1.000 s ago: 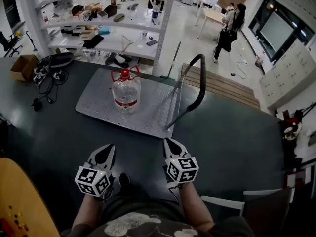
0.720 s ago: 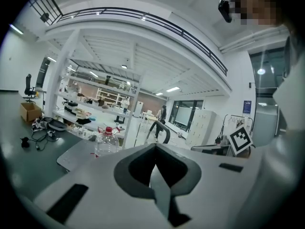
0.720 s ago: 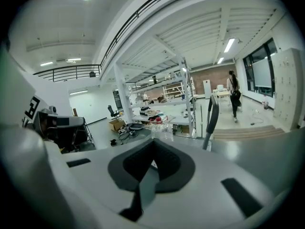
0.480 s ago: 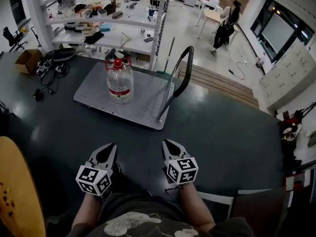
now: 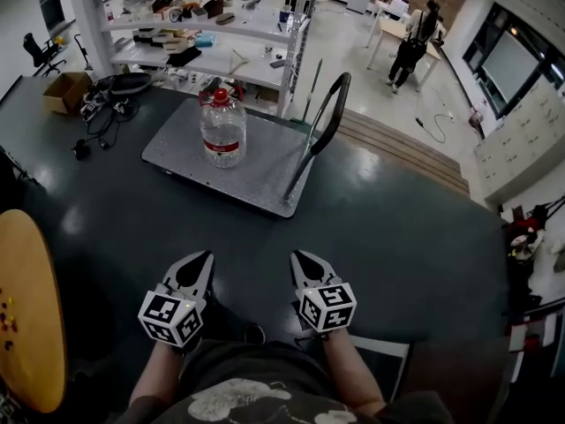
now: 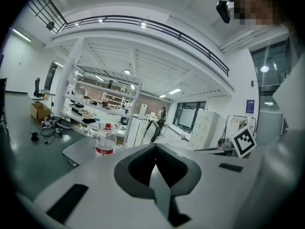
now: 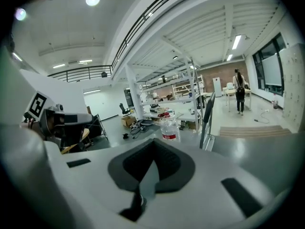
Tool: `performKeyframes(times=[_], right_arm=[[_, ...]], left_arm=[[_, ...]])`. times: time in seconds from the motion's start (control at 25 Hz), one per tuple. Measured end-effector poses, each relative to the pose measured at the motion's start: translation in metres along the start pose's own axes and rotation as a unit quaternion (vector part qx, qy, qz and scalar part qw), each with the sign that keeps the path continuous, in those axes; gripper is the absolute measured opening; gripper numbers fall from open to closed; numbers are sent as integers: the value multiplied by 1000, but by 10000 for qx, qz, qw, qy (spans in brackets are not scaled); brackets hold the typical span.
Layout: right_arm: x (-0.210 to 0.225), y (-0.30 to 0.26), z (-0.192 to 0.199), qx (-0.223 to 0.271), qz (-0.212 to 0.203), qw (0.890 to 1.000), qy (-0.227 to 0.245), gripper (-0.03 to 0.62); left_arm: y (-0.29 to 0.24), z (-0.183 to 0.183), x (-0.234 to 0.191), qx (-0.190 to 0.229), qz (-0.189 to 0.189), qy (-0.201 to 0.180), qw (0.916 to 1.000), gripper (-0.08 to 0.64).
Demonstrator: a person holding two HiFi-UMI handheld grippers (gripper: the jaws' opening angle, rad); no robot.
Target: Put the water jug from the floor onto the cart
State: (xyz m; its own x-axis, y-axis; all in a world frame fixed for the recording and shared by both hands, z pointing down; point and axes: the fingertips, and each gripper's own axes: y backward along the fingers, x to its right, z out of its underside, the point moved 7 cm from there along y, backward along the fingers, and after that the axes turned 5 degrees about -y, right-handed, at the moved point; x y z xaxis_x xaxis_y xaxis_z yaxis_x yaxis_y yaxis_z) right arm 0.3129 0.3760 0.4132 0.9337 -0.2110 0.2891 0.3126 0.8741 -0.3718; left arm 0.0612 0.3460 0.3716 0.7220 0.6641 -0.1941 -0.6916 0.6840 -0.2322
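Note:
The clear water jug (image 5: 222,129) with a red cap and red label stands upright on the grey cart platform (image 5: 256,170), left of the cart's black handle (image 5: 322,135). It also shows far ahead as the jug (image 6: 105,140) in the left gripper view and the jug (image 7: 168,130) in the right gripper view. My left gripper (image 5: 203,258) and right gripper (image 5: 298,257) are held side by side close to my body, well short of the cart. Both are shut with nothing between the jaws, as the left gripper (image 6: 155,149) and right gripper (image 7: 153,144) views show.
White shelving (image 5: 203,25) full of small items stands behind the cart. A cardboard box (image 5: 69,91) and cables (image 5: 110,104) lie at the left, a round yellow tabletop (image 5: 31,316) at the near left. A person (image 5: 413,42) stands far off by a wooden ramp (image 5: 397,148).
The cart with the jug now sits a little farther away and higher in the head view. Both grippers stay shut and side by side in front of my body.

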Motion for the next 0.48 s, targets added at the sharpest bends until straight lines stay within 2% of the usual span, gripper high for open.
performKeyframes(times=[0.24, 0.48], right_arm=[[-6, 15, 11, -91, -90, 9999, 30, -11], [-14, 9, 12, -155, -150, 9998, 36, -11]], left_arm=[[17, 4, 15, 39, -66, 22, 10000, 8], [24, 9, 8, -84, -94, 39, 9999, 8]])
